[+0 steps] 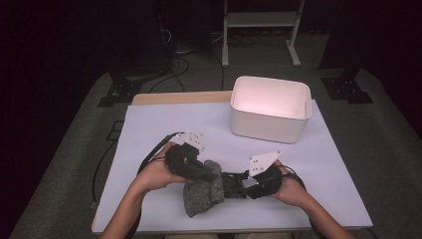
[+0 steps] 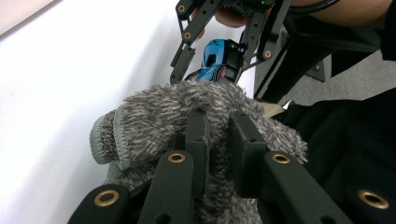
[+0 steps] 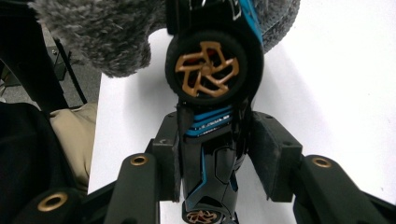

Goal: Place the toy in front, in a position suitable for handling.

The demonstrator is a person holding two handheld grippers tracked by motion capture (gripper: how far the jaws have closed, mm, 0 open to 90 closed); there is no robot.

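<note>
The left tongs (image 2: 217,140) pinch a fold of the fluffy grey sock (image 2: 187,112), their jaws nearly together on the fabric. The right tongs (image 3: 215,154) clamp a blue and black toy car (image 3: 212,140) by its sides, its gold-spoked wheel (image 3: 207,69) right at the sock's edge. Both things hang just above the white counter (image 1: 149,129) near the person's edge, between the two hands, with the white bin (image 1: 268,122) standing well apart at the far right.

The step looks like working the car into or out of the sock; which way I cannot tell. To do it well, keep the left pinch on one layer of the cuff only, so the mouth stays open instead of sealing flat. Move the car straight along its length, nose in line with the opening, since the wheels will snag the fuzzy pile if it goes in crooked. Hold the right grip firm on the body, not the wheels, and pull the sock gently against the car.
</note>
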